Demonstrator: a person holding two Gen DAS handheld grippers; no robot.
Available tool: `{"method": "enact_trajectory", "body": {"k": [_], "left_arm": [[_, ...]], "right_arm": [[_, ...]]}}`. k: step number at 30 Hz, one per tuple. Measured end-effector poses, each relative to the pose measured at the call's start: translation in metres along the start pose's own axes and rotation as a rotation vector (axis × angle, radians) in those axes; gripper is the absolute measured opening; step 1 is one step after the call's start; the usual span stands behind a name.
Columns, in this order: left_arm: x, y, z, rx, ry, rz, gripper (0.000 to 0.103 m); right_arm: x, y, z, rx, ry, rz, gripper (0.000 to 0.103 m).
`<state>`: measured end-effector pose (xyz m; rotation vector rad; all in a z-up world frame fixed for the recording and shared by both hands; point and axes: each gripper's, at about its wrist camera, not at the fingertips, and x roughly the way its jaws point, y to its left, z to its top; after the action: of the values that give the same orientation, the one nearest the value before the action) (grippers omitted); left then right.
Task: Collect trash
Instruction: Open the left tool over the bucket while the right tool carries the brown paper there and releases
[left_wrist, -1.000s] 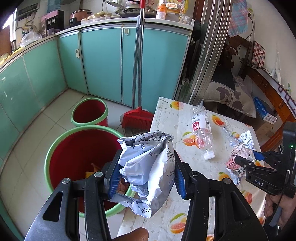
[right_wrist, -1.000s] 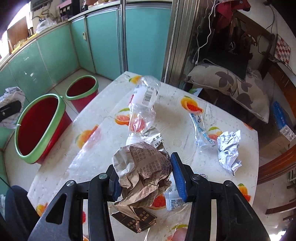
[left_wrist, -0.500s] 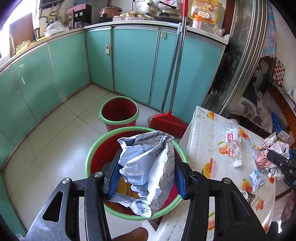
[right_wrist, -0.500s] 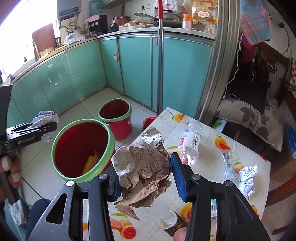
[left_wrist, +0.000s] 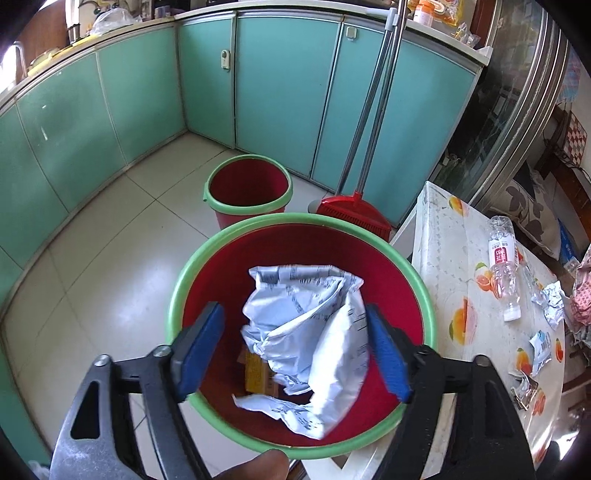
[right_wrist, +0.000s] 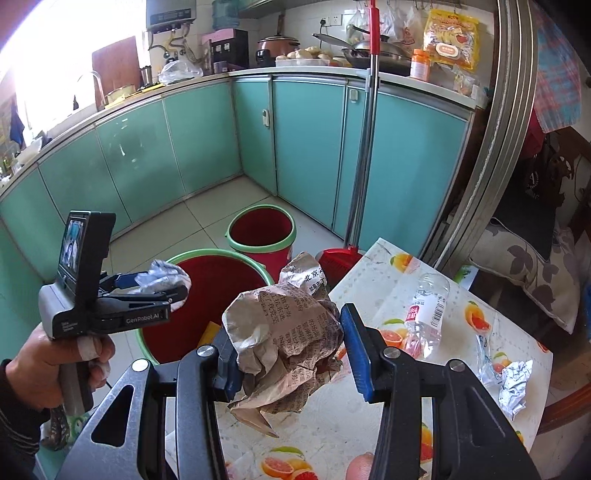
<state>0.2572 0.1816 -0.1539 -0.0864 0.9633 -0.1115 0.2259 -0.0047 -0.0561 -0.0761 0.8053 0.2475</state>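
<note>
My left gripper (left_wrist: 291, 308) hangs over the big red bin with the green rim (left_wrist: 221, 236). Its jaws are opening, and the crumpled silver wrapper (left_wrist: 306, 332) sits loose between them, clear of the left pad. The right wrist view shows that same left gripper (right_wrist: 162, 284) with the silver wrapper (right_wrist: 162, 271) above the big bin (right_wrist: 221, 253). My right gripper (right_wrist: 286, 328) is shut on a crumpled brown printed paper (right_wrist: 288, 332), held above the table edge near the bin. Yellow trash lies on the bin's bottom.
A smaller red bin (left_wrist: 210, 184) stands behind the big one, by a red broom (left_wrist: 351, 210) leaning on teal cabinets. The fruit-print table (left_wrist: 443, 240) on the right bears a plastic bottle (left_wrist: 504, 266), foil scraps (left_wrist: 552, 302) and small wrappers.
My left gripper moved from the table edge to above the big bin and its jaws spread off the silver wrapper. My right gripper rose from the table toward the bin with the brown paper.
</note>
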Motion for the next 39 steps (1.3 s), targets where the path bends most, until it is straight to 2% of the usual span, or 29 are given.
{"method": "enact_trajectory", "body": {"k": [1, 2, 9, 14, 21, 23, 27, 29, 32, 39], "left_arm": [[0.000, 0.003, -0.001, -0.010, 0.001, -0.006, 0.101], [0.000, 0.007, -0.001, -0.018, -0.006, -0.010, 0.103], [-0.016, 0.039, -0.001, -0.060, -0.035, -0.011, 0.103], [-0.045, 0.075, -0.003, -0.115, -0.109, 0.058, 0.103], [-0.082, 0.122, -0.014, -0.180, -0.178, 0.127, 0.103], [-0.089, 0.130, -0.016, -0.194, -0.190, 0.139, 0.103], [-0.096, 0.139, -0.017, -0.219, -0.204, 0.153, 0.103], [-0.097, 0.140, -0.017, -0.221, -0.209, 0.151, 0.103], [-0.097, 0.137, -0.017, -0.221, -0.210, 0.148, 0.103], [-0.101, 0.115, -0.014, -0.176, -0.219, 0.117, 0.103]], "right_arm": [[0.002, 0.004, 0.003, -0.007, -0.001, 0.001, 0.044], [0.004, 0.005, 0.005, -0.010, -0.001, 0.005, 0.044], [0.026, 0.035, 0.025, -0.044, -0.009, 0.058, 0.044], [0.056, 0.069, 0.036, -0.074, 0.007, 0.121, 0.045], [0.105, 0.108, 0.041, -0.123, 0.049, 0.153, 0.046], [0.118, 0.114, 0.040, -0.122, 0.065, 0.171, 0.051], [0.135, 0.122, 0.036, -0.127, 0.095, 0.179, 0.054], [0.141, 0.124, 0.033, -0.131, 0.104, 0.183, 0.066], [0.144, 0.125, 0.031, -0.139, 0.111, 0.185, 0.076], [0.123, 0.099, 0.022, -0.119, 0.082, 0.167, 0.080]]}}
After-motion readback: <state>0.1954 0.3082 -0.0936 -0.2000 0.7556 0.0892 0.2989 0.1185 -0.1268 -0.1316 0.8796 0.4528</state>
